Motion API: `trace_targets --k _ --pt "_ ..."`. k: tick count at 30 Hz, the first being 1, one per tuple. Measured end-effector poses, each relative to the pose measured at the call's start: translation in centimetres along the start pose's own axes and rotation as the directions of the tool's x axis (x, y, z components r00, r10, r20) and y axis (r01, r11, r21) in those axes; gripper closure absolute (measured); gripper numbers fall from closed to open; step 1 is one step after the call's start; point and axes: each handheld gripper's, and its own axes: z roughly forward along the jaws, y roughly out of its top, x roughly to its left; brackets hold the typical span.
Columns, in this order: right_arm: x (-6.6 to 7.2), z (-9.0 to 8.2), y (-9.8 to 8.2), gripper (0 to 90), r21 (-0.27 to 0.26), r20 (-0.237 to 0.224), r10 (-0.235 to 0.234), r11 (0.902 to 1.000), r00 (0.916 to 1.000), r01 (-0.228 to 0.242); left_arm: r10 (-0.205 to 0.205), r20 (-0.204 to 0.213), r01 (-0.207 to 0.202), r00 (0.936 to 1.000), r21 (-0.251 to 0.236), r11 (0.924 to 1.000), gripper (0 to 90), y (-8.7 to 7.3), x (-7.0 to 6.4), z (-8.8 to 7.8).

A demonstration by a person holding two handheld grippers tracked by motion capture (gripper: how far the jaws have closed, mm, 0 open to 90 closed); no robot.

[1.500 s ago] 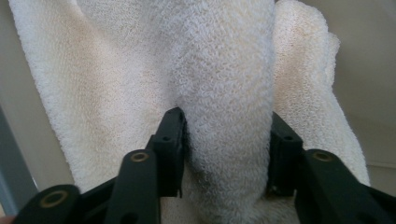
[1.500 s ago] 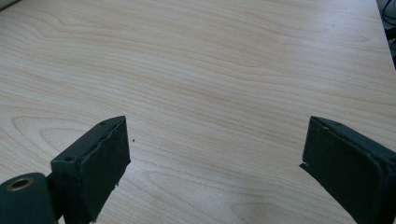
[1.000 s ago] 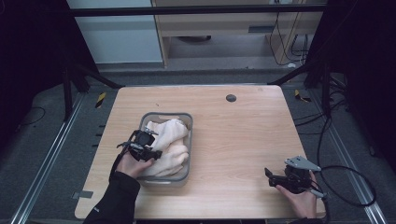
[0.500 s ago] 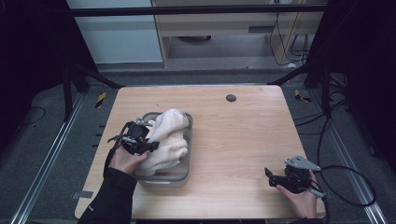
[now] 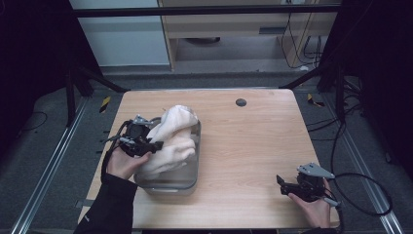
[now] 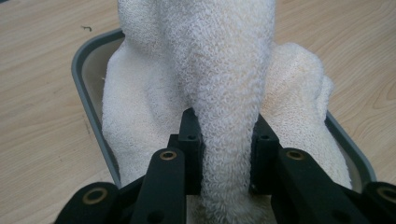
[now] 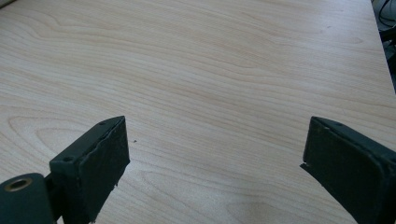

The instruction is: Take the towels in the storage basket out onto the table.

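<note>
Now left gripper (image 6: 224, 154) pinches towel (image 6: 219, 70) (above tray (image 5: 191, 181)).

In the left gripper view the towel (image 6: 219, 84) runs off the top edge, so its upper end is cut off, and its lower end is lost behind the left gripper (image 6: 223, 140), whose pads are buried in the cloth. The towel covers most of the tray (image 6: 88, 88); the tray's floor and its side toward the table's far edge are hidden, and the bottom edge cuts off its near side. In the right gripper view the bottom edge cuts off the right gripper (image 7: 212, 154).
</note>
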Motion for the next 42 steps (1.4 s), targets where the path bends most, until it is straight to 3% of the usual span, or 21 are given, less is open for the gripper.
trace_targets --k 26,42 --pt "-0.1 -0.1 0.1 7.0 -0.004 -0.002 0.011 0.9999 0.9999 -0.011 0.053 0.015 -0.052 0.9985 -0.068 0.9964 72.1 3.5 -1.7 -5.0" --pt "-0.1 -0.1 0.1 7.0 -0.002 -0.003 0.009 1.0000 1.0000 -0.009 0.110 0.027 -0.108 0.9935 -0.066 0.9919 72.0 5.5 -3.8 -6.0"
